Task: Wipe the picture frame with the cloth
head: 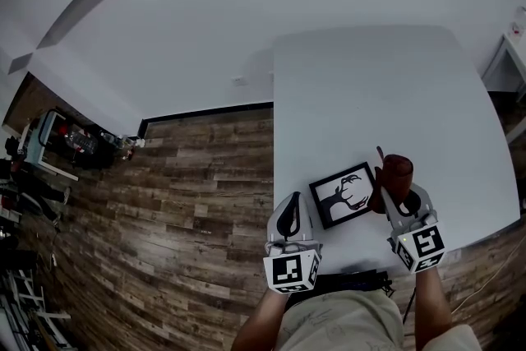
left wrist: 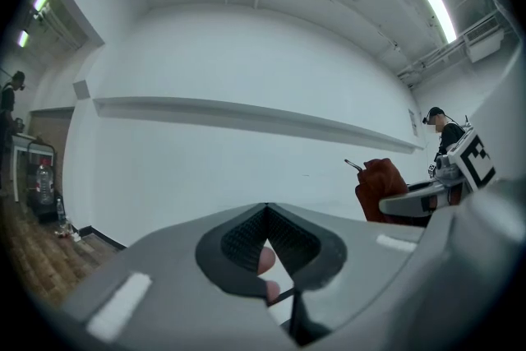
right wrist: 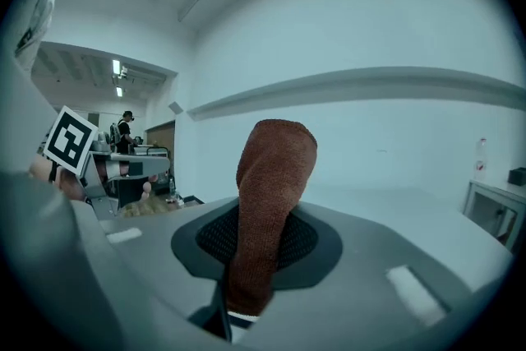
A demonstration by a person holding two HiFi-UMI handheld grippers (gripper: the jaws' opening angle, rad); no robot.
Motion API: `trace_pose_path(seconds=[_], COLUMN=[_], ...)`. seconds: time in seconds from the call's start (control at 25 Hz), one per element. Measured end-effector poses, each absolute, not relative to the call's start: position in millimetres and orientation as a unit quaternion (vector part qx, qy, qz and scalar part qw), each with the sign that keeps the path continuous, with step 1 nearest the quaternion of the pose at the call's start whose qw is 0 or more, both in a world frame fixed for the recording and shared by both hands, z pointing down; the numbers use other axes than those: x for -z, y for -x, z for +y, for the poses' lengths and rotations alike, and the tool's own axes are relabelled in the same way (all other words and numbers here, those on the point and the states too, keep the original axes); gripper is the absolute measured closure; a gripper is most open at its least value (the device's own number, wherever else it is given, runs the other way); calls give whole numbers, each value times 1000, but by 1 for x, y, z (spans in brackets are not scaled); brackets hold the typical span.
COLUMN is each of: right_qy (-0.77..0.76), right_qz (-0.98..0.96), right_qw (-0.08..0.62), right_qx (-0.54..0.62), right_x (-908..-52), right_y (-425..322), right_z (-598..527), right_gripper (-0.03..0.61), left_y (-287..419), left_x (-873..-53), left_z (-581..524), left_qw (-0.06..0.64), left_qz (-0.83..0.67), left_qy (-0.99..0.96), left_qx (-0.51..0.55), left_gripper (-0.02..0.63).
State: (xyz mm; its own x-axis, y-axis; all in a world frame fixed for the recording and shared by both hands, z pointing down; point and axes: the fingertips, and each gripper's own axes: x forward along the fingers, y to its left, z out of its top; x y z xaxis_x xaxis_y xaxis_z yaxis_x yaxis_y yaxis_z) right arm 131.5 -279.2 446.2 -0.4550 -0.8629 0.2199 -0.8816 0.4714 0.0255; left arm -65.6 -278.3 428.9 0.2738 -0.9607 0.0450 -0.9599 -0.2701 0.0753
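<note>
The white surface is carrying the picture frame, which is lying flat and face up near the person, probably so that its front is open to wiping. Just left of the picture frame, the left gripper is hovering with its jaws pressed together on nothing, likely placed to steady the frame if it slides. At the picture frame's right edge, the right gripper is pinching the reddish-brown cloth, whose free end is sticking out past the jaws as a wiping pad
</note>
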Motion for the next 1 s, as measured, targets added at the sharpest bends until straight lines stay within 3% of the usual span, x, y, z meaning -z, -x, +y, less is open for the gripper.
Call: trace_pose_path(seconds=[0.44, 1.0], right_qy=[-527, -531], right_qz=[-850, -847], right_qw=[13, 5], right_qx=[0, 24], right_x=[-416, -401], right_y=[-136, -134], right_z=[-263, -262], right_gripper=[468, 471], left_y=[63, 59], left_x=[-425, -412], left_z=[-277, -276], left_qw=[33, 26], left_qz=[-600, -599], left_qy=[-800, -800], left_qx=[8, 15], left_gripper=[614, 614])
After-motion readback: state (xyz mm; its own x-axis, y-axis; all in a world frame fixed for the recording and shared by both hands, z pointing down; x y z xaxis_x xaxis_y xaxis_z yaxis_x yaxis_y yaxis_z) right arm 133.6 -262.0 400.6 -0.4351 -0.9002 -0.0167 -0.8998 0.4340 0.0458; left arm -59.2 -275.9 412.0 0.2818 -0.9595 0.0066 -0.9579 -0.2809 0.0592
